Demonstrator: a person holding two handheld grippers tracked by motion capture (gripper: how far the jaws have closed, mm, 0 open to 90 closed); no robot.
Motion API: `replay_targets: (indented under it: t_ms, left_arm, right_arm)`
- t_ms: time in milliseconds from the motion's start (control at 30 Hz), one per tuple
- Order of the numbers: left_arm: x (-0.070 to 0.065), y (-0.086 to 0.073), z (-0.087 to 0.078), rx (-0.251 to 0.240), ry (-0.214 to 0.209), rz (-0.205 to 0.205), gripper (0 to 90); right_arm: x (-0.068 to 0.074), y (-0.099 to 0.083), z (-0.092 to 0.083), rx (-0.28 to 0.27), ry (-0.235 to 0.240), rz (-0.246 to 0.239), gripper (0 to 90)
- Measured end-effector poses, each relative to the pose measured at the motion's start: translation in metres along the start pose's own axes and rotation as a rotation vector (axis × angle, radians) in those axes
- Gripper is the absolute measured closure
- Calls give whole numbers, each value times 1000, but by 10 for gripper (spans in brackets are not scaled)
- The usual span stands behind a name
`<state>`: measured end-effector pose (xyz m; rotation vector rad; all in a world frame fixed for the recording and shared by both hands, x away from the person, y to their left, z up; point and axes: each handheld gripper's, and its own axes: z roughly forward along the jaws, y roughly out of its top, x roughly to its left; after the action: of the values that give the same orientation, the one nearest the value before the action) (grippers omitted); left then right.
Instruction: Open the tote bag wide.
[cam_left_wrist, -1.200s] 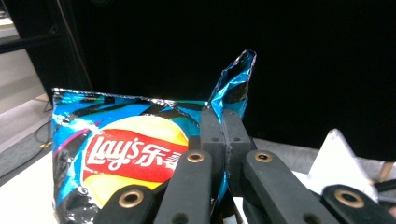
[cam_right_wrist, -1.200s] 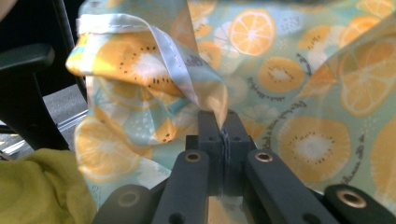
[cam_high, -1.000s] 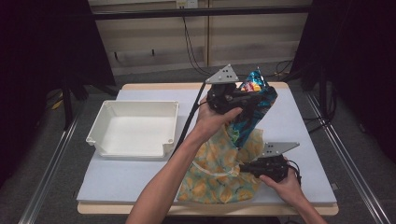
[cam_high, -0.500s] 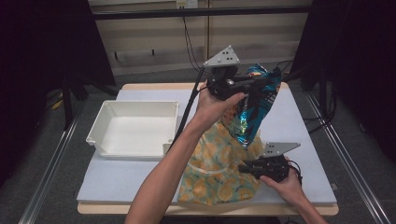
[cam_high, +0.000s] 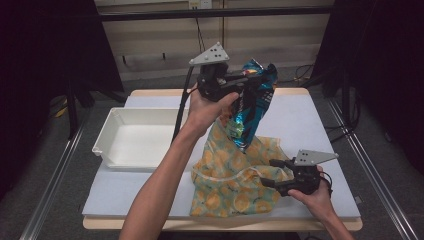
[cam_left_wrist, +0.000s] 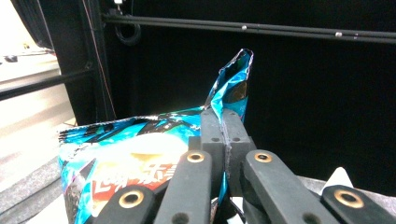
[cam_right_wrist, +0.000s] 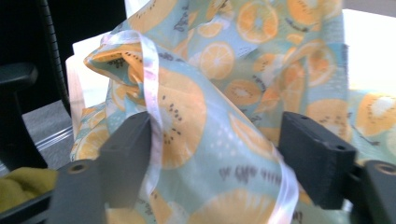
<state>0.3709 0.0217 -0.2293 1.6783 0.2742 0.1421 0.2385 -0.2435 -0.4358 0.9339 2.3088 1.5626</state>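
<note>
My left gripper (cam_high: 252, 81) is shut on the top edge of a blue snack bag (cam_high: 250, 112) and holds it up in the air, its lower end hanging just over a cloth bag (cam_high: 235, 175) printed with orange fruit. In the left gripper view the jaws (cam_left_wrist: 225, 135) pinch the snack bag's (cam_left_wrist: 135, 149) crimped top. My right gripper (cam_high: 272, 175) rests low at the cloth bag's right edge. Its jaws have just been opening, and in the right gripper view the gripper (cam_right_wrist: 215, 158) stands wide with the cloth bag's (cam_right_wrist: 233, 56) ribbon-trimmed rim loose between the pads.
A white tray (cam_high: 115, 150) sits empty at the left of the table (cam_high: 320, 125). Black frame rails run along both sides of the table, and a dark curtain hangs behind it.
My left gripper has risen and drifted left with the snack bag, pulling it up out of the cloth bag. The right hand has stayed where it was.
</note>
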Motion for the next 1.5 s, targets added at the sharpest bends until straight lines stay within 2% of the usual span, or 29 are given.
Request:
replay_targets:
  t_ms: [200, 467, 533, 633, 700, 800, 1000, 1200, 1500]
  left_arm:
    - [7, 2, -15, 5, 33, -3, 900]
    - [14, -1, -37, -4, 76, -7, 900]
    - [15, 0, -42, 3, 90, 0, 900]
    - [19, -2, -52, -1, 109, -11, 900]
    - [22, -5, -58, 8, 124, -8, 900]
    - [27, -12, -65, 15, 138, -24, 900]
    - [35, -23, -79, 26, 178, -39, 900]
    - [42, -30, -95, 26, 211, -57, 900]
    - [53, -41, -116, 32, 248, -78, 900]
  right_arm:
    - [1, 0, -7, -33, -44, 12, 129]
    - [0, -7, -25, -79, -87, 42, 97]
    - [0, -9, -28, -87, -91, 49, 94]
    - [0, -10, -34, -99, -95, 53, 85]
    - [1, -12, -37, -99, -105, 55, 78]
    - [2, -15, -41, -106, -129, 52, 75]
    - [4, -22, -48, -90, -137, 71, 71]
    - [5, -27, -57, -110, -166, 84, 64]
    - [4, -30, -51, -97, -160, 84, 64]
